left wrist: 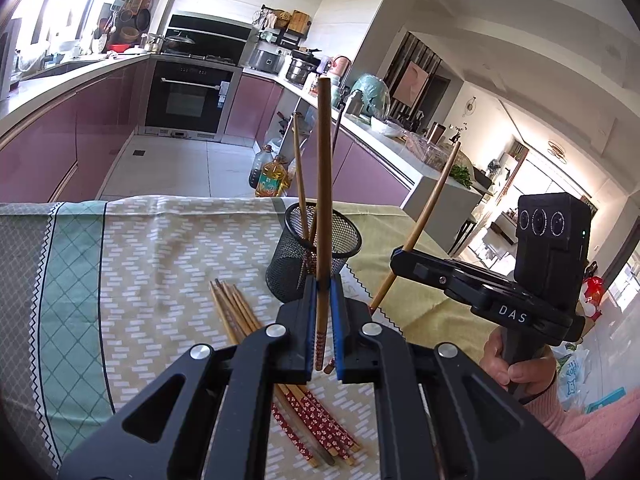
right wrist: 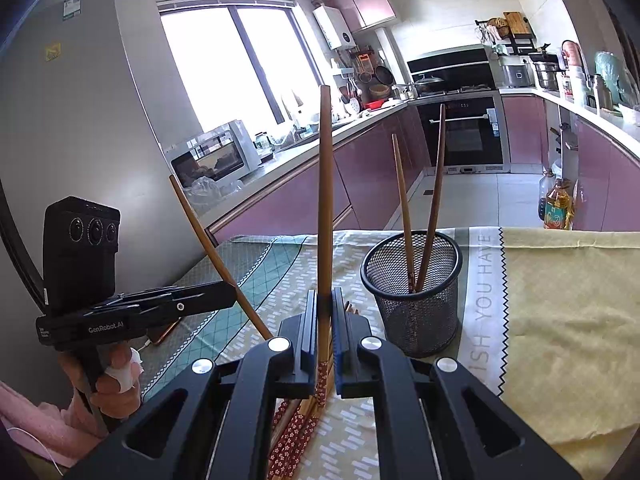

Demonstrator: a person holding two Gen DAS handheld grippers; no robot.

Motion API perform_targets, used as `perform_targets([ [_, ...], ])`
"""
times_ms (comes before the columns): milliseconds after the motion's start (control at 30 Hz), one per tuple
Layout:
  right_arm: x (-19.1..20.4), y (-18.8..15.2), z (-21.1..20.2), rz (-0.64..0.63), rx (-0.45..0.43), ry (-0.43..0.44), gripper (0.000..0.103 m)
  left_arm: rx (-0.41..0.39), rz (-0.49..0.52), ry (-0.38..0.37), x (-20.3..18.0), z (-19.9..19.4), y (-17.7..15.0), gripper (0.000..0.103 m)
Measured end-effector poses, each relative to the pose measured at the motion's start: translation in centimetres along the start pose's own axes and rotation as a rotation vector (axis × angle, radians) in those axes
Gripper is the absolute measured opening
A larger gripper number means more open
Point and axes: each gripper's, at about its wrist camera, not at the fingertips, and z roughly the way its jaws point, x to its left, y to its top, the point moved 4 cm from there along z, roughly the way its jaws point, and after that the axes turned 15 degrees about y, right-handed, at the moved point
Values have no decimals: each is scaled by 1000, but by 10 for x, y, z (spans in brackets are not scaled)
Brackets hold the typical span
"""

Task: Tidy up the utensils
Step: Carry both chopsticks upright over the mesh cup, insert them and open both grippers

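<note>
My left gripper (left wrist: 322, 286) is shut on a wooden chopstick (left wrist: 323, 184) that stands nearly upright, its red patterned end below the jaws. My right gripper (right wrist: 325, 300) is shut on another upright chopstick (right wrist: 325, 192). Each gripper shows in the other's view: the right gripper (left wrist: 394, 260) holds its slanted chopstick (left wrist: 430, 204), and the left gripper (right wrist: 234, 294) holds its own (right wrist: 208, 236). A black mesh cup (left wrist: 308, 256) (right wrist: 416, 300) stands on the table beyond both grippers with two chopsticks (right wrist: 418, 208) in it. Several loose chopsticks (left wrist: 280, 380) (right wrist: 294, 432) lie on the cloth below the grippers.
A patterned tablecloth (left wrist: 160, 264) and a yellow cloth (right wrist: 560, 320) cover the table. Past the table's far edge are the kitchen floor, pink cabinets (left wrist: 60, 148), an oven (left wrist: 188, 96) and oil bottles (left wrist: 272, 176). A hand in a pink sleeve (left wrist: 516, 368) grips the right handle.
</note>
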Motion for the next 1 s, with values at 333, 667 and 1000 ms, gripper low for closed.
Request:
perform_targets([
  [333,-1,15,-10,-27,-36,-24,6,-36,17,1,-8,0,14,8],
  [667,-3,34,-19,-60,-69,-53,6,-76,42,0,-18,0,36,8],
  [1000,-5,59,-27,-102,-109,-73,6,-132,62,-2,-31,1,68,8],
])
